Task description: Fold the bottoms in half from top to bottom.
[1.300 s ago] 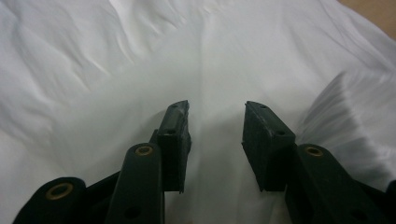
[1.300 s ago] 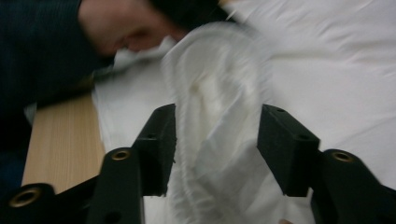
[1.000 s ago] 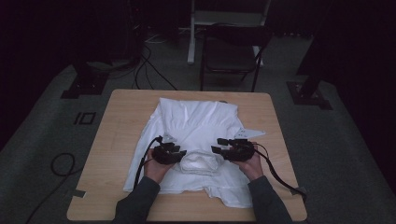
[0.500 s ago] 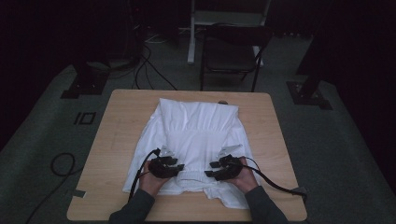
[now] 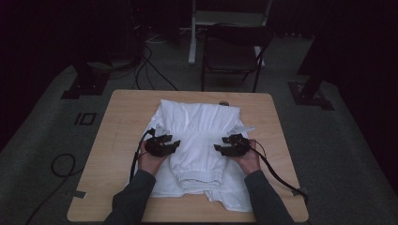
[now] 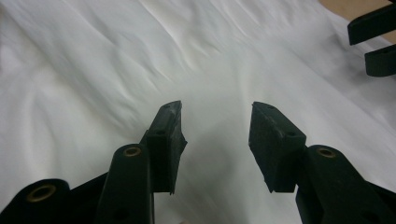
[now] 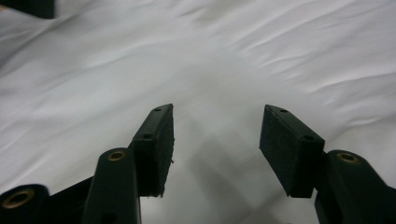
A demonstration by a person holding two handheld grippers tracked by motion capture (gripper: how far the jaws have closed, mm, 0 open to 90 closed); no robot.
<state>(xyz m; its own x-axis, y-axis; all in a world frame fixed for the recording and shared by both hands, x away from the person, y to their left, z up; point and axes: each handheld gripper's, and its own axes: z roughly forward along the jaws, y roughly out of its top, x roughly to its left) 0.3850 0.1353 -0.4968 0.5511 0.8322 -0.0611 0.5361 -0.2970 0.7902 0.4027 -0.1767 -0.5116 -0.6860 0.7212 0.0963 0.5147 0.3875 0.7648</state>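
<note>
A white garment (image 5: 199, 140) is seen spread across the middle of a wooden table (image 5: 117, 140), its folded elastic hem turned toward the near edge; the left gripper (image 5: 174, 145) is held over the garment's left side and the right gripper (image 5: 219, 148) over its right side, each pointed inward at the other; the left jaws are shown apart and have just been opening, with nothing gripped between them, only cloth lying beneath (image 6: 93, 70); the right jaws are likewise apart, just opened wider, nothing caught between the pads (image 7: 289, 149); a folding chair (image 5: 232, 51) is seen beyond the table
</note>
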